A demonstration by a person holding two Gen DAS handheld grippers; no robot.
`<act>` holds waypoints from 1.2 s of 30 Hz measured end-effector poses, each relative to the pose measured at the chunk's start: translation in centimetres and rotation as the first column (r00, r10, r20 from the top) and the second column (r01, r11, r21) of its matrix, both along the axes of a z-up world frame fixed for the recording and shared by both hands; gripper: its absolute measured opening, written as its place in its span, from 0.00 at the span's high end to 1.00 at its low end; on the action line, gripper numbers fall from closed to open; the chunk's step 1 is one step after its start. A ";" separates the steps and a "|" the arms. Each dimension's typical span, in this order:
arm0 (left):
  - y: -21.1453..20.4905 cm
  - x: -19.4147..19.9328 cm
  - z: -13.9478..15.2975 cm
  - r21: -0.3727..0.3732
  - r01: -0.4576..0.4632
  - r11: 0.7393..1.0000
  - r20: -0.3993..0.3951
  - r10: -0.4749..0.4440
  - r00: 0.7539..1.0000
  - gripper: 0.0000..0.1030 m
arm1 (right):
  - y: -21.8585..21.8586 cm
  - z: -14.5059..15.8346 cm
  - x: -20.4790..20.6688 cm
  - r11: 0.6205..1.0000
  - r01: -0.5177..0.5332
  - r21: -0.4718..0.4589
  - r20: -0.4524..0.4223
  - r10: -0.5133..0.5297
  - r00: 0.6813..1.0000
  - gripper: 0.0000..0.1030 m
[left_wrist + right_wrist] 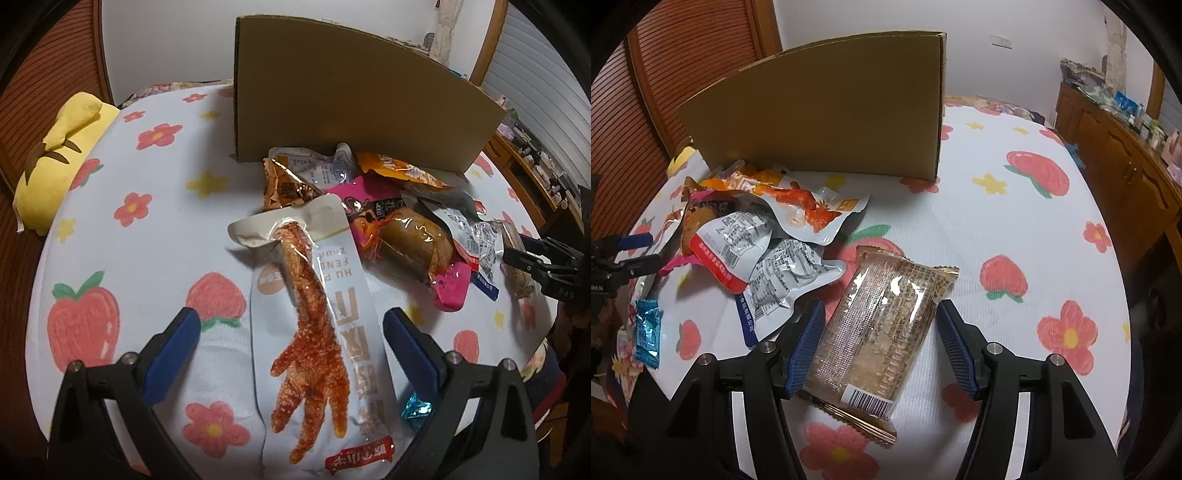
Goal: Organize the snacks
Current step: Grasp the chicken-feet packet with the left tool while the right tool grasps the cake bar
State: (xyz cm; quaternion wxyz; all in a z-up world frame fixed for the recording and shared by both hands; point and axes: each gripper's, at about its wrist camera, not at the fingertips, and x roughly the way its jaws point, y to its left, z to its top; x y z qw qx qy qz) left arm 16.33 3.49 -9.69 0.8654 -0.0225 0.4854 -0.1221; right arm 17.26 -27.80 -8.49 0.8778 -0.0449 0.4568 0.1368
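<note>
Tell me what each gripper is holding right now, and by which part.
Nothing is gripped yet. The left gripper straddles the chicken foot packet, pads clear of it. The right gripper straddles the brown bar packet mid-length, one pad touching its edge.

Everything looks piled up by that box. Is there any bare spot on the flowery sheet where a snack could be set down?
Yes. The sheet is bare right of the cardboard box, out to the wooden cabinet. A second open patch lies between the box and the yellow plush. It is crowded in front of the box, where the snack pile overlaps.
</note>
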 end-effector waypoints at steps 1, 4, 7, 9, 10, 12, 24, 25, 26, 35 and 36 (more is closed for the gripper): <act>0.1 0.1 0.0 -0.002 0.000 1.000 -0.002 0.000 1.000 0.07 | 0.1 0.0 0.0 1.000 -0.003 -0.006 0.000 0.003 1.000 0.38; 0.4 0.2 0.2 -0.019 0.009 1.000 -0.002 -0.009 1.000 0.13 | 0.4 0.0 -0.2 1.000 -0.016 -0.026 0.000 0.016 1.000 0.38; 0.8 0.4 0.4 -0.033 0.009 0.999 0.008 -0.008 1.000 0.26 | 0.5 0.0 -0.4 0.999 -0.032 -0.038 -0.003 0.032 0.999 0.38; 1.2 0.4 0.5 -0.028 -0.007 1.000 0.024 0.008 1.000 0.34 | 0.6 0.0 -0.4 0.998 -0.039 -0.043 -0.005 0.039 0.999 0.38; 1.3 0.5 0.5 -0.026 -0.012 1.000 0.025 0.013 1.000 0.35 | 0.6 -0.1 -0.4 0.998 -0.041 -0.042 -0.005 0.041 0.999 0.38; 1.5 0.5 0.5 -0.024 -0.001 1.000 0.030 0.002 1.000 0.35 | 0.6 0.0 -0.3 0.998 -0.044 -0.041 -0.008 0.044 0.999 0.37; 0.8 1.2 0.3 0.061 0.058 0.996 -0.038 -0.056 0.998 0.33 | 1.2 -0.1 0.8 0.992 -0.074 -0.099 -0.027 0.071 0.997 0.37; 0.8 1.5 0.3 0.075 0.071 0.995 -0.058 -0.067 0.996 0.31 | 1.2 -0.1 0.8 0.992 -0.077 -0.102 -0.031 0.075 0.997 0.36; 0.7 1.5 0.3 0.084 0.075 0.994 -0.070 -0.069 0.995 0.27 | 1.2 -0.1 0.9 0.991 -0.081 -0.105 -0.035 0.078 0.996 0.36; 0.5 1.2 0.1 0.152 0.122 0.981 -0.085 -0.110 0.990 0.35 | 0.5 -0.1 0.7 0.991 -0.089 -0.102 -0.058 0.084 0.995 0.33; 0.6 1.0 0.2 0.151 0.117 0.982 -0.074 -0.107 0.991 0.35 | 0.5 -0.1 0.6 0.991 -0.090 -0.101 -0.059 0.085 0.995 0.33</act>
